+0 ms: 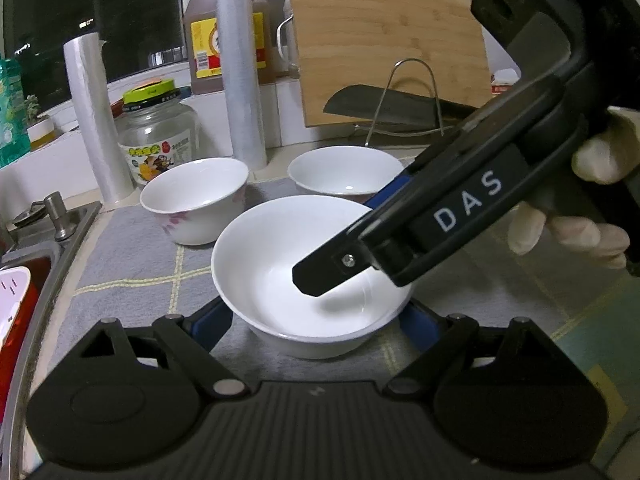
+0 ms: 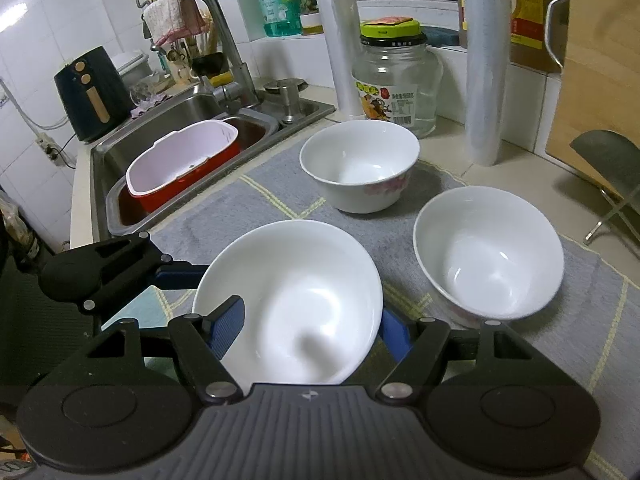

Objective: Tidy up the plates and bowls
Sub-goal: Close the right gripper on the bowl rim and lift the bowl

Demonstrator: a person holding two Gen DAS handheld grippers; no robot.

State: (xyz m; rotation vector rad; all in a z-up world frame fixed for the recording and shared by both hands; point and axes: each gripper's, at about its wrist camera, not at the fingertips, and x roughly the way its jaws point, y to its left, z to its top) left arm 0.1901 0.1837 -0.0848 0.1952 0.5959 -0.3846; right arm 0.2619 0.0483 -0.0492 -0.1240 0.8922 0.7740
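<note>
Three round, glossy white ceramic bowls stand upright, mouths up, on a grey woven mat (image 2: 248, 208) with pale yellow grid lines beside a stainless sink (image 2: 120, 152). Both grippers pinch the nearest, shallow bowl (image 2: 288, 300): the left gripper (image 1: 316, 320) with blue ribbed pads on its outer wall either side, the right gripper (image 2: 308, 332) gripping it too. Behind stand a floral bowl (image 2: 360, 168) and another deep bowl (image 2: 488, 252)
</note>
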